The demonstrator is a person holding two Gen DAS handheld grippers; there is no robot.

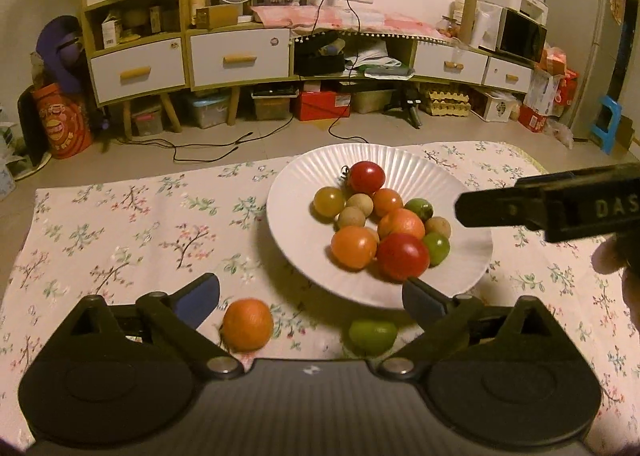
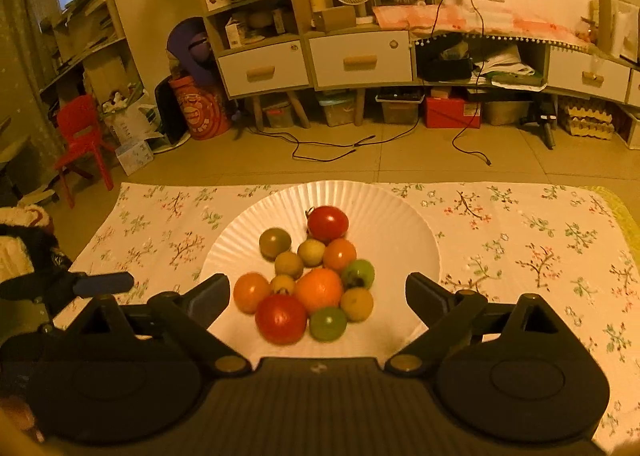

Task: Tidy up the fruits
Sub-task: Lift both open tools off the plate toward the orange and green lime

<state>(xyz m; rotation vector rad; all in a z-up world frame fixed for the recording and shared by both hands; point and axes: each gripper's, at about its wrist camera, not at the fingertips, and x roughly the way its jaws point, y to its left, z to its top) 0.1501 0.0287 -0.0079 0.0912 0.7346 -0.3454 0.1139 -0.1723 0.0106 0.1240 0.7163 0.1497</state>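
Observation:
A white fluted plate [image 1: 360, 153] [image 2: 328, 191] on the floral cloth holds several small fruits: red, orange, green and tan. Off the plate, close to its near rim, an orange fruit [image 1: 248, 324] and a green fruit [image 1: 373, 336] lie on the cloth. My left gripper [image 1: 310, 292] hovers over these two, open, with nothing touching its pads. My right gripper [image 2: 318, 288] stands open above the plate's near side and holds nothing. One finger [image 1: 500, 207] of the right gripper reaches in from the right in the left wrist view. A blue-padded finger [image 2: 104, 283] of the left gripper shows at the left of the right wrist view.
The floral cloth [image 1: 120, 223] covers a low table whose far edge drops to a tiled floor with cables. Cabinets and boxes line the far wall. A red chair [image 2: 80, 135] stands at the far left. A person's hand [image 1: 612, 256] is at the right edge.

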